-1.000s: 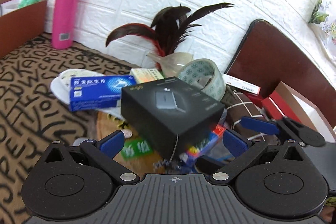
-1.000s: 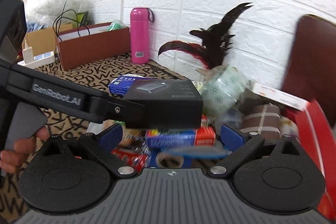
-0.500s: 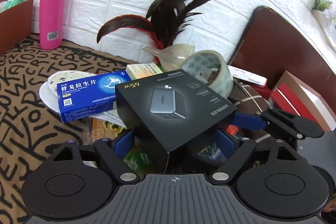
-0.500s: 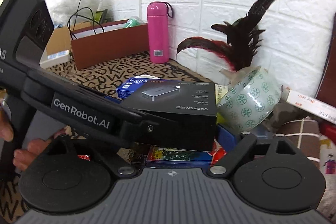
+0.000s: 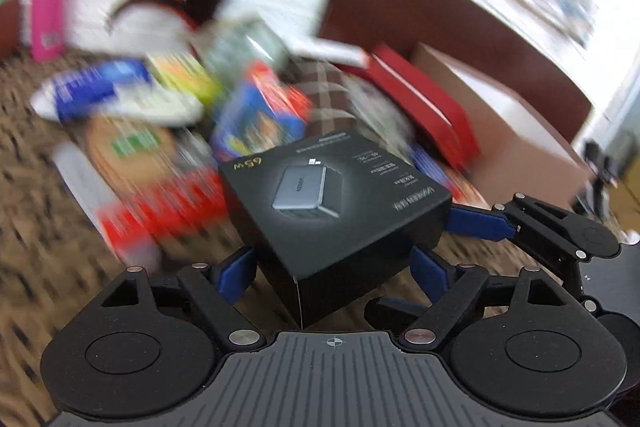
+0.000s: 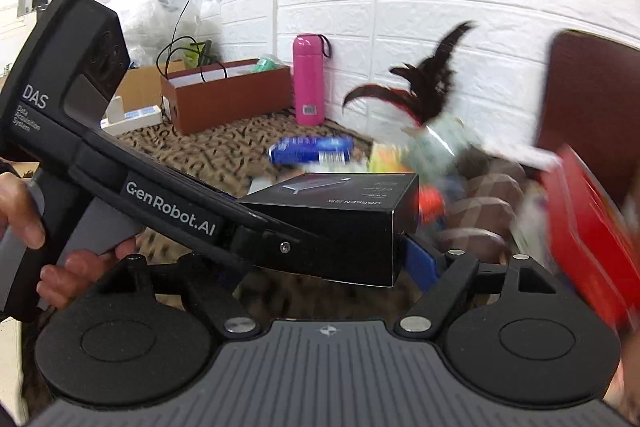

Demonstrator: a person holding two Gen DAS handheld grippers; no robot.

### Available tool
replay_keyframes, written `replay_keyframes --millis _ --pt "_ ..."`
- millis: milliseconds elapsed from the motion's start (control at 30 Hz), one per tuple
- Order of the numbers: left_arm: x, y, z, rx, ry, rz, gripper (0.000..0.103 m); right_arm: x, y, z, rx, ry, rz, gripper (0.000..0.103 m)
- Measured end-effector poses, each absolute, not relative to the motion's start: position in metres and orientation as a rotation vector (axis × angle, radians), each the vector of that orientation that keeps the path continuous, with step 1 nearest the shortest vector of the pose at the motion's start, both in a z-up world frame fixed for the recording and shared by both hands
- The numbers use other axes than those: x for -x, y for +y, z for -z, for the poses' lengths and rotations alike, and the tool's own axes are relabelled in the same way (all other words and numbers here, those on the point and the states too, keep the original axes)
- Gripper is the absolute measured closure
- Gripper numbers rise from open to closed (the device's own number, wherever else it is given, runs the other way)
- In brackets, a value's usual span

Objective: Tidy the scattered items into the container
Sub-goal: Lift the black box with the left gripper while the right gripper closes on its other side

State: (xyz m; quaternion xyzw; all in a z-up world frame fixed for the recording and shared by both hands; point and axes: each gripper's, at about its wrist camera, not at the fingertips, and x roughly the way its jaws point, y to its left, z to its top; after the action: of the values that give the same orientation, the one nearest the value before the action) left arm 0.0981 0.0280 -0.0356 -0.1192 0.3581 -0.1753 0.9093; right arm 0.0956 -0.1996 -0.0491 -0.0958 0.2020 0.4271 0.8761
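Tips for this bit, biggest stuff first. The patterned table cloth [image 5: 36, 227] fills the lower left of the left camera, and the open brown carton [image 5: 520, 163] at about 2 o'clock is my best guess for the container, though it's blurry, so no promises. The messy pile [image 5: 248, 115] of packets sits at 11 to 12 o'clock, with a red box [image 5: 420, 107] leaning between the pile and the carton. The black charger box [image 5: 336, 211] is up off the cloth in the dead centre, and the left gripper [image 5: 332, 271] is clamped on its lower sides, one blue pad [image 5: 236, 273] at 7 o'clock and the other at 5. The grip sits low on the box and it's skewed corner-first toward the camera, so I'd keep the squeeze firm and swing gently toward 2 o'clock. Clear the red box's edge and lower the box flat into the carton before letting go. The right gripper [image 6: 324, 259] is right beside the box, with one blue finger [image 6: 420, 259] by its corner. The other finger is hidden behind the left tool, so I can't tell whether it's apart or pinching. I'd keep it out of the swing path.
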Motion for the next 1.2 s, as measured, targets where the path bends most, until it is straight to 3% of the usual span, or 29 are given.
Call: replay_keyframes --millis 200,233,433,1100,1200 --pt "-0.057 -0.012 0.049 0.195 0.788 0.459 0.018 -0.034 -0.263 0.067 0.109 0.495 -0.816 0.019" --pt "-0.050 -0.016 0.049 0.167 0.783 0.466 0.012 -0.025 -0.272 0.069 0.094 0.499 -0.807 0.019" --pt "-0.040 -0.010 0.053 0.142 0.772 0.416 0.007 0.009 -0.291 0.071 0.132 0.489 -0.816 0.019" --pt "-0.056 -0.012 0.057 0.133 0.760 0.483 0.010 -0.021 -0.288 0.080 0.220 0.541 -0.892 0.019" --pt "-0.059 -0.013 0.059 0.138 0.770 0.485 0.009 -0.030 -0.286 0.082 0.235 0.545 -0.924 0.014"
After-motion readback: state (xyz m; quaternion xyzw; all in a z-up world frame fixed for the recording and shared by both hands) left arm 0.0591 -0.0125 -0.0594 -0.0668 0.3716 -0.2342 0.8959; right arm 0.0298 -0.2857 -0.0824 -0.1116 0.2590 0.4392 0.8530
